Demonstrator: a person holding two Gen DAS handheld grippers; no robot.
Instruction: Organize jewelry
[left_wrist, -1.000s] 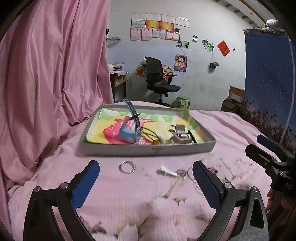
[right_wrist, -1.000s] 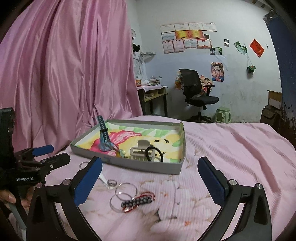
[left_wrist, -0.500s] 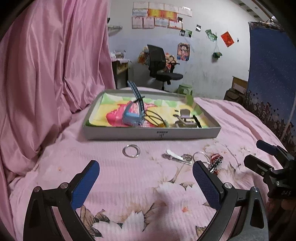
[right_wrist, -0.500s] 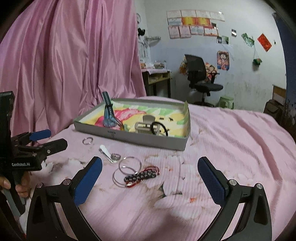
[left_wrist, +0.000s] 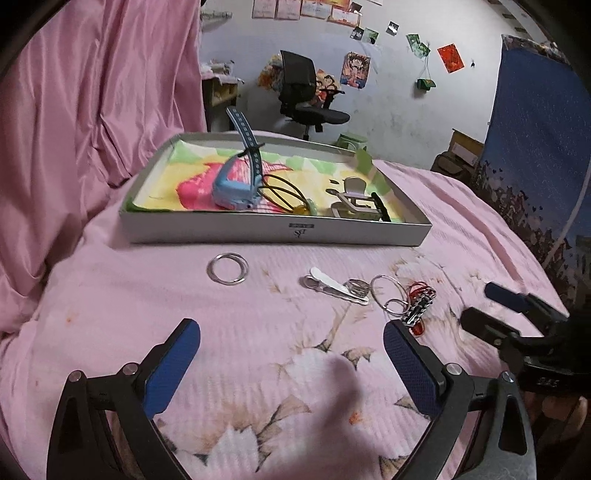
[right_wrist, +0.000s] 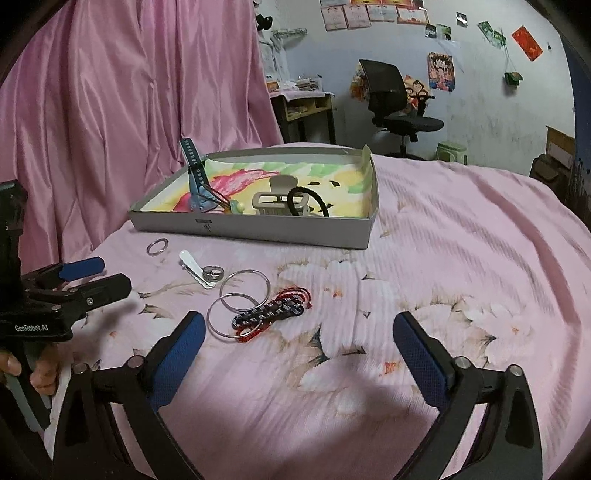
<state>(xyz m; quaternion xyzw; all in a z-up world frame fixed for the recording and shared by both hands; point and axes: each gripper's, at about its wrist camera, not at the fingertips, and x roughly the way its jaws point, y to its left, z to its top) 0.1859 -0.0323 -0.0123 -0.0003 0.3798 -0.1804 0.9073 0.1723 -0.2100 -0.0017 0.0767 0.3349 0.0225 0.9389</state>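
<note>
A grey tray (left_wrist: 273, 233) (right_wrist: 258, 227) on the pink bed holds a blue watch (left_wrist: 236, 184), a black hair tie (right_wrist: 308, 199) and a beige claw clip (right_wrist: 277, 201). Loose on the sheet lie a silver ring (left_wrist: 228, 268) (right_wrist: 157, 246), a white hair clip (left_wrist: 332, 284) (right_wrist: 194, 267), two thin hoops (right_wrist: 240, 295) and a red-and-black braided bracelet (right_wrist: 273, 314) (left_wrist: 419, 308). My left gripper (left_wrist: 291, 363) is open and empty, short of the ring. My right gripper (right_wrist: 299, 354) is open and empty, just short of the bracelet.
A pink curtain (left_wrist: 92, 92) hangs at the left. A blue cloth (left_wrist: 535, 129) hangs at the right. An office chair (right_wrist: 395, 99) and a desk stand beyond the bed. The flowered sheet spreads in front of both grippers.
Both grippers have risen and tilted down, so the loose jewelry now sits higher and nearer in each view. Both stay open. No object has moved.
</note>
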